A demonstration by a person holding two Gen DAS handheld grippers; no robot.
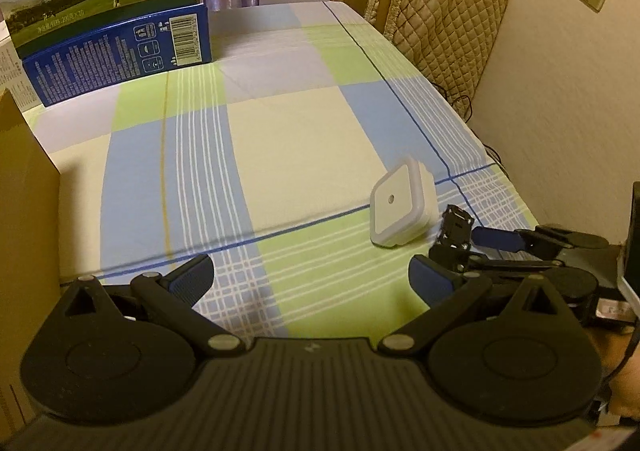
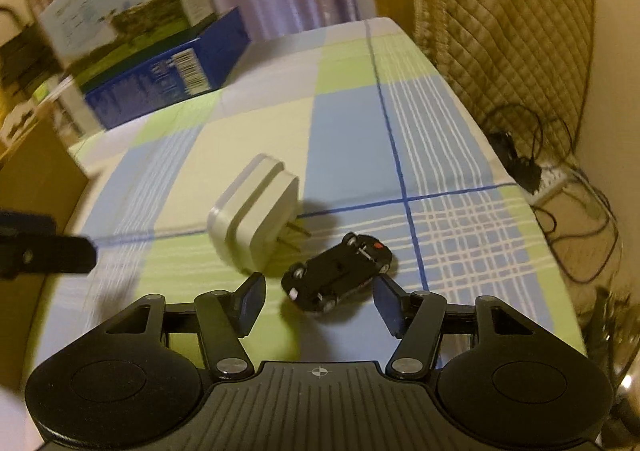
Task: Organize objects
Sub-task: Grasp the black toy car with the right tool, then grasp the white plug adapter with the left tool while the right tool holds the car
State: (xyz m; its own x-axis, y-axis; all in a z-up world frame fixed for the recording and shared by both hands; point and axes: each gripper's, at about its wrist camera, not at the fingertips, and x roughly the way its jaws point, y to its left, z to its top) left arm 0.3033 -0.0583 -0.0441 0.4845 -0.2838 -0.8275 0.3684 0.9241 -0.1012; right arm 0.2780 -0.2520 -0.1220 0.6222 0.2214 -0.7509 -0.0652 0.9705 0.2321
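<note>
A white square plug-in night light (image 1: 402, 207) lies on its side on the checked tablecloth (image 1: 280, 139), its prongs pointing right in the right wrist view (image 2: 254, 217). A small black toy car (image 2: 338, 277) lies on its side beside it, underside showing; it also shows in the left wrist view (image 1: 454, 229). My right gripper (image 2: 320, 301) is open, with the car just ahead of and between its fingertips. My left gripper (image 1: 312, 279) is open and empty, to the left of the night light.
A blue milk carton box (image 1: 108, 19) stands at the table's far left. A brown cardboard box (image 1: 24, 211) stands at the left edge. A quilted cover (image 1: 436, 11) drapes a chair on the right; cables and a power strip (image 2: 556, 179) lie on the floor.
</note>
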